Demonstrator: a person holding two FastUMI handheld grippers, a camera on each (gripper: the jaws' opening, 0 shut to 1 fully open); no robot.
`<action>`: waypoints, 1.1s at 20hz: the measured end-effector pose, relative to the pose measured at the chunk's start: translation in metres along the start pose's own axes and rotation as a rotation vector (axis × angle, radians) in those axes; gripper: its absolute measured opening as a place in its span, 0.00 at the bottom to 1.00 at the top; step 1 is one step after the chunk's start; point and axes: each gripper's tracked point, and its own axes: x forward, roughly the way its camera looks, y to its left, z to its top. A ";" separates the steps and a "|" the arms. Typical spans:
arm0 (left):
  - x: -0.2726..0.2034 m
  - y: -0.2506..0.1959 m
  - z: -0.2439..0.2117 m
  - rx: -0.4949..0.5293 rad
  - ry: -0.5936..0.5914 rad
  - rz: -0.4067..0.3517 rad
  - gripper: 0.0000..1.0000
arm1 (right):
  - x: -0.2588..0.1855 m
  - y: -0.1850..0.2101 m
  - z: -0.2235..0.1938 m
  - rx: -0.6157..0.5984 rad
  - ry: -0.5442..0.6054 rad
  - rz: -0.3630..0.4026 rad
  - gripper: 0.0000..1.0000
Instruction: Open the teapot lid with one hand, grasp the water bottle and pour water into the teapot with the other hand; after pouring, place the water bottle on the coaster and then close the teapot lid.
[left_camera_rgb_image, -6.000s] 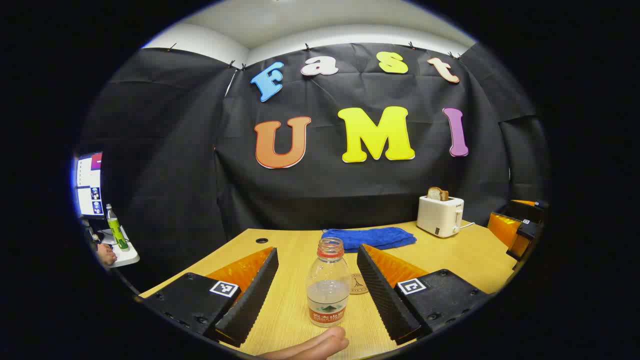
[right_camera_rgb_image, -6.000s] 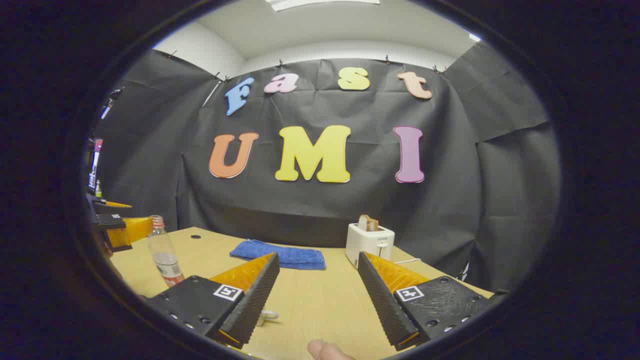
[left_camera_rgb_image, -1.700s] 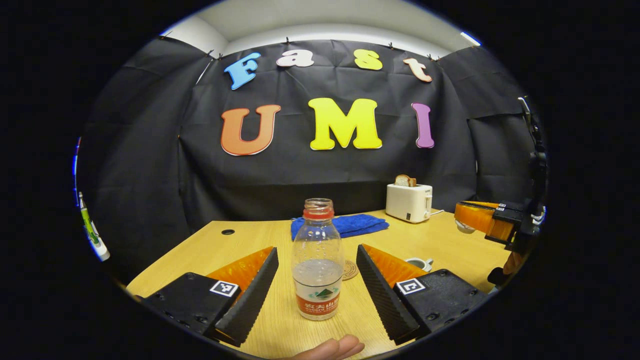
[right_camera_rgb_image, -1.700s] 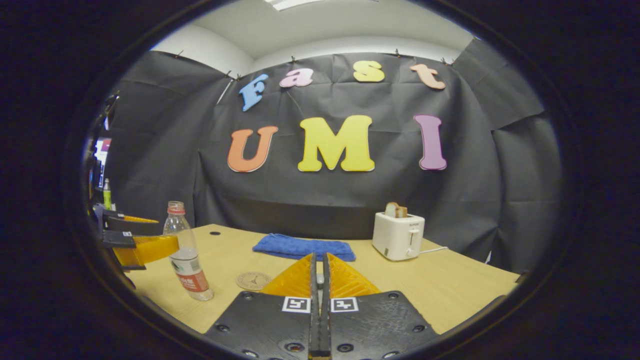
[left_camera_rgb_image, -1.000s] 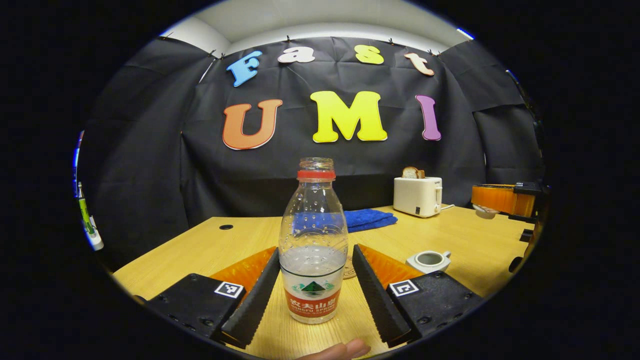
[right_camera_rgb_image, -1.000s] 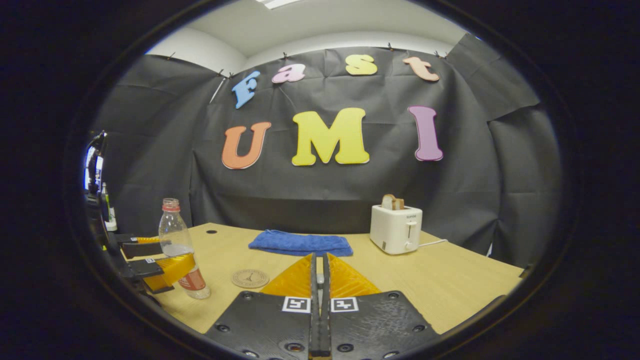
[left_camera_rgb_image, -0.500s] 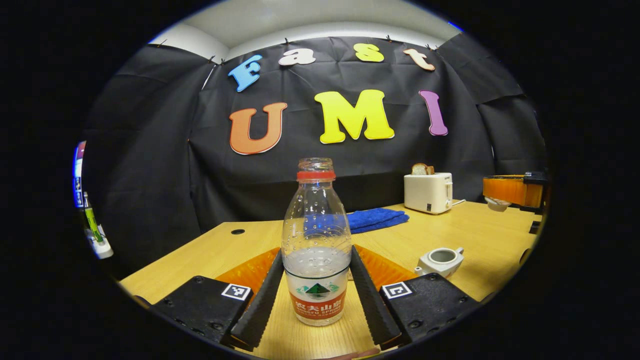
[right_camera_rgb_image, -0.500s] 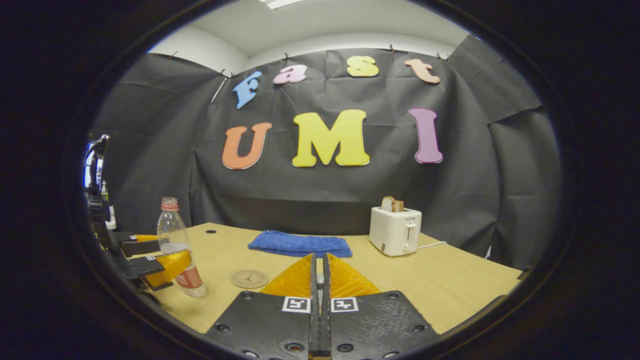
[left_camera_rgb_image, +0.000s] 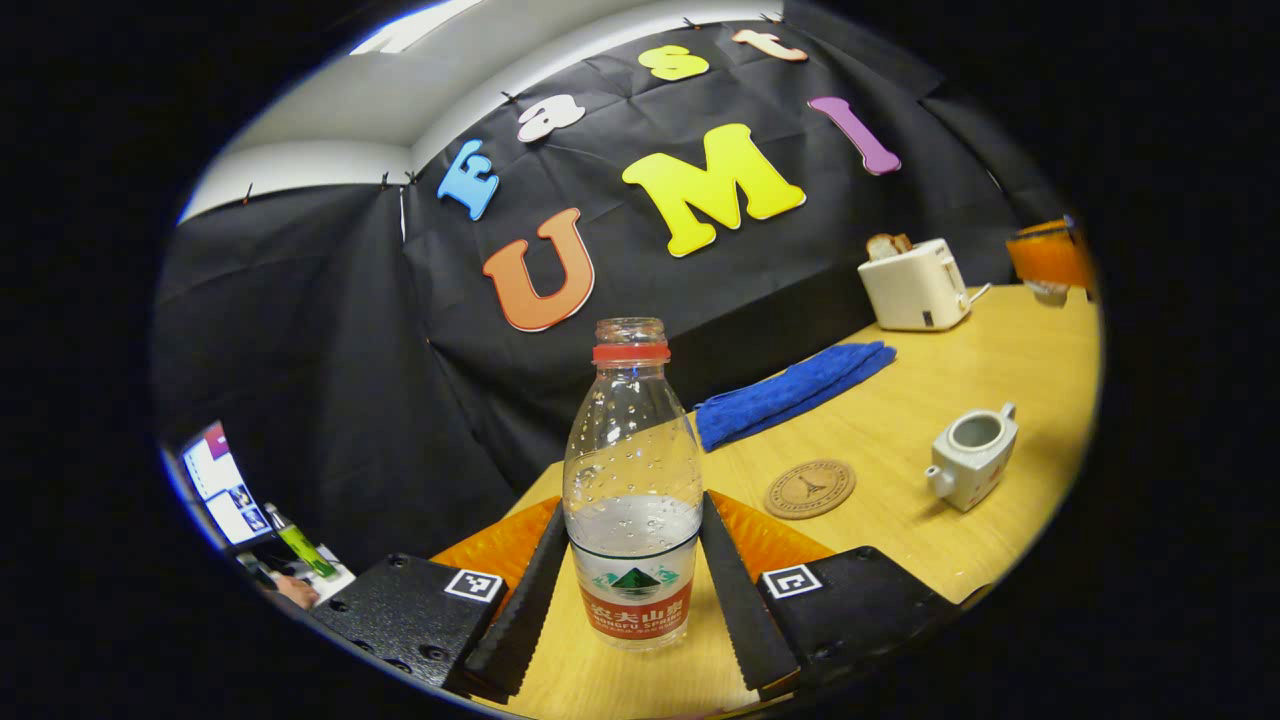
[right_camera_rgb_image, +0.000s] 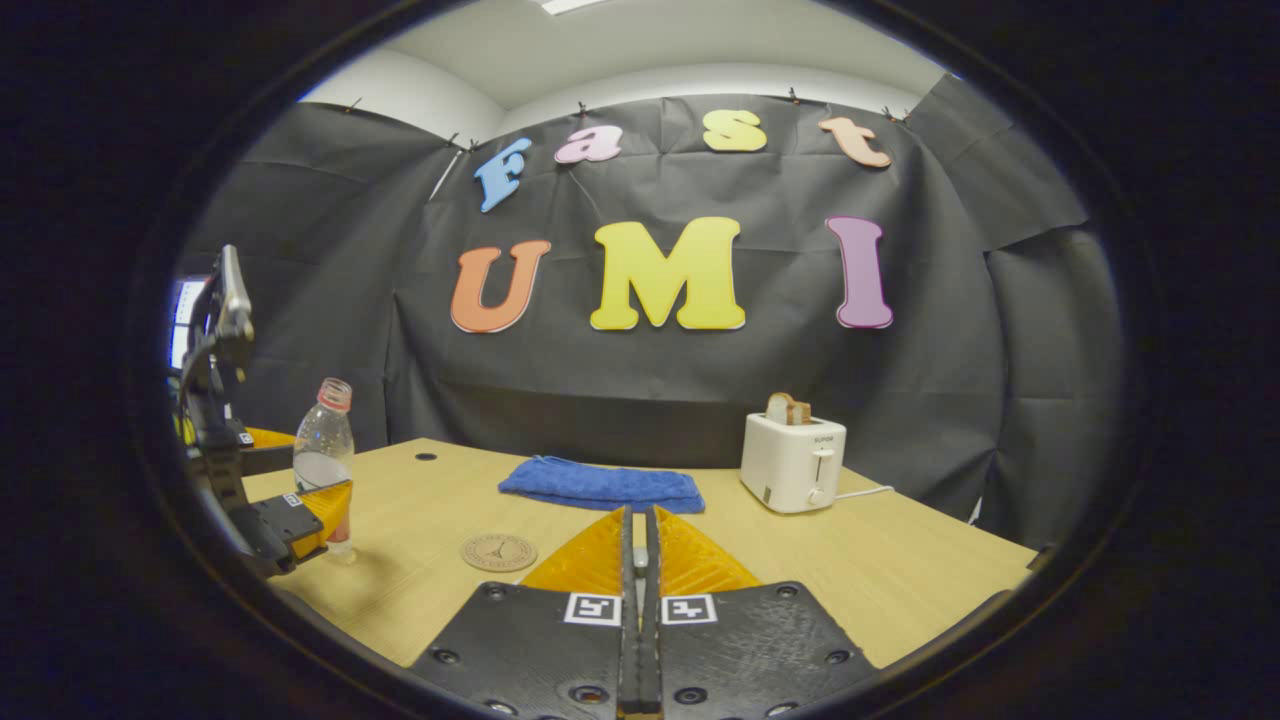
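The left gripper (left_camera_rgb_image: 632, 590) is clamping the bottle (left_camera_rgb_image: 630, 500), its jaws pressing on both sides of the lower body at the label, and in the right gripper view the bottle (right_camera_rgb_image: 322, 462) appears to be hanging just clear of the surface (right_camera_rgb_image: 880, 590), tilted a little. It is uncapped and about a third full, so the carry should be kept slow and near upright until the mouth is over the target.

The right gripper (right_camera_rgb_image: 637, 560) is holding its jaws pressed together with barely a slit between them. What they are pinching cannot be told from its own view, but in the left gripper view the right gripper (left_camera_rgb_image: 1045, 262) is hovering at the far edge with a pale piece under it, probably the lid. It should be held well clear of the pouring path.

The teapot (left_camera_rgb_image: 970, 455) is standing open on the surface, to the right of the coaster (left_camera_rgb_image: 810, 488) and well apart from the bottle. Its mouth is small, so the bottle neck should be brought close above the opening, then tipped gradually. A sudden tilt would likely splash past the rim. The grip sits low on a soft plastic wall, so squeezing harder during the tilt could push water out.

The towel (left_camera_rgb_image: 790, 392) and toaster (left_camera_rgb_image: 915, 285) are lying farther back, out of the way.
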 end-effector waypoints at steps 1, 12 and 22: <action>-0.001 -0.001 -0.002 0.037 0.008 0.008 0.79 | -0.001 -0.002 0.000 -0.007 0.001 -0.002 0.00; -0.006 -0.042 -0.009 0.410 0.043 -0.051 0.78 | 0.002 -0.032 0.012 -0.020 -0.002 -0.015 0.00; -0.025 -0.075 0.019 0.867 -0.073 -0.096 0.77 | 0.004 -0.076 0.020 0.014 -0.006 -0.073 0.00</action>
